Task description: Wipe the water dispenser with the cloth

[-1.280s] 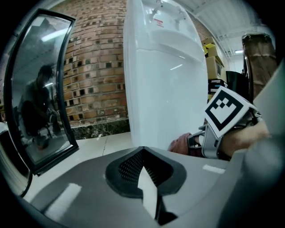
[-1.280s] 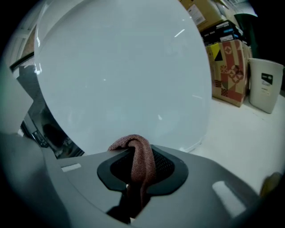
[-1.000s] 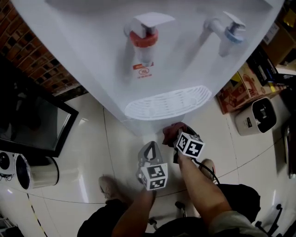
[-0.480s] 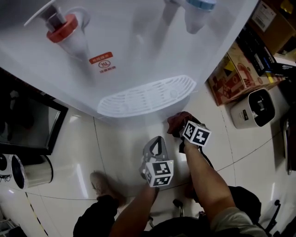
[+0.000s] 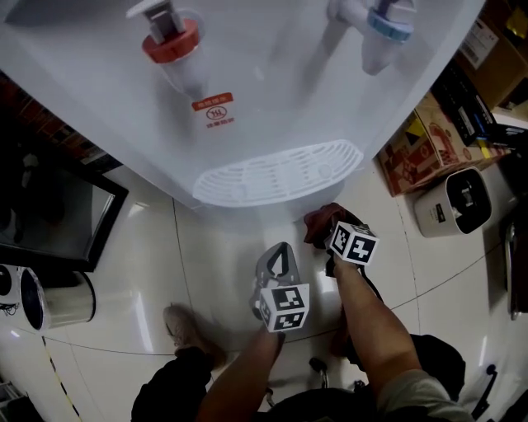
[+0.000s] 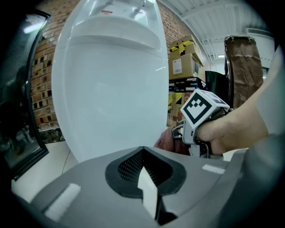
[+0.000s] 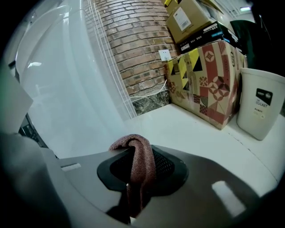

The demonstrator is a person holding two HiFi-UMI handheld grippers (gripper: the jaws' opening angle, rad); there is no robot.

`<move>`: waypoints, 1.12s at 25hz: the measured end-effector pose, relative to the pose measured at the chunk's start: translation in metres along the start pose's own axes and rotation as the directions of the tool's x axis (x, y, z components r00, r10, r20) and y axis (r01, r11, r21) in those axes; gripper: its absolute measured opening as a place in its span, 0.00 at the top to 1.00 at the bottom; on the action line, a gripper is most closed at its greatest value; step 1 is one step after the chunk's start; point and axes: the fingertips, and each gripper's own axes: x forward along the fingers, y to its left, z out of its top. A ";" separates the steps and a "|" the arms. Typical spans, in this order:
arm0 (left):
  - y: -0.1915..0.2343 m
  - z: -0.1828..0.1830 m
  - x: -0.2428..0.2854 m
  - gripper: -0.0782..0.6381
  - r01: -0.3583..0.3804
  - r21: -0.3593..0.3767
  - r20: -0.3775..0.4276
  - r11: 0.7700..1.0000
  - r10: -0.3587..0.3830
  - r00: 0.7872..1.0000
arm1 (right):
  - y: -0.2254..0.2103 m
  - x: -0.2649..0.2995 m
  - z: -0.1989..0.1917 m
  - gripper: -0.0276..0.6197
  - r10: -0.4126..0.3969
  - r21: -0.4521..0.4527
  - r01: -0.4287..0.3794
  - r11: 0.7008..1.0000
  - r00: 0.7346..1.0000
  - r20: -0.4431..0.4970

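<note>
The white water dispenser (image 5: 272, 99) fills the top of the head view, with a red tap (image 5: 169, 37), a blue tap (image 5: 384, 25) and a slotted drip tray (image 5: 276, 173). Below the tray's right end, my right gripper (image 5: 334, 235) is shut on a reddish-brown cloth (image 5: 323, 219). In the right gripper view the cloth (image 7: 141, 164) hangs folded between the jaws, close to the dispenser's lower body (image 7: 58, 89). My left gripper (image 5: 278, 254) floats to the left of it, shut and empty. Its own view faces the dispenser's front (image 6: 111, 89), with the right gripper's marker cube (image 6: 202, 109) alongside.
Patterned cardboard boxes (image 5: 421, 140) and a white bin (image 5: 458, 202) stand on the tiled floor to the dispenser's right. A black screen (image 5: 49, 214) and a white round appliance (image 5: 49, 301) sit at the left. Behind is a brick wall (image 7: 133, 40). The person's shoe (image 5: 186, 330) is below.
The head view has swung, so the taps sit further left. Both grippers have drifted a little closer to the dispenser's lower front; the cloth stays in the right one.
</note>
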 end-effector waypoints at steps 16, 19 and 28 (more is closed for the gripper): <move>0.164 -0.054 -0.055 0.89 -0.270 -0.060 -0.087 0.961 0.264 0.961 | 0.199 0.003 -0.127 0.83 0.269 0.046 -0.265 0.963 0.945 -0.185; 0.204 -0.069 -0.069 0.89 -0.334 -0.098 -0.115 0.938 0.322 0.940 | 0.235 0.021 -0.149 0.83 0.292 0.099 -0.276 0.956 0.928 -0.232; 0.241 -0.086 -0.068 0.89 -0.357 -0.122 -0.133 0.926 0.342 0.930 | 0.246 0.062 -0.169 0.83 0.226 0.160 -0.187 0.969 0.935 -0.273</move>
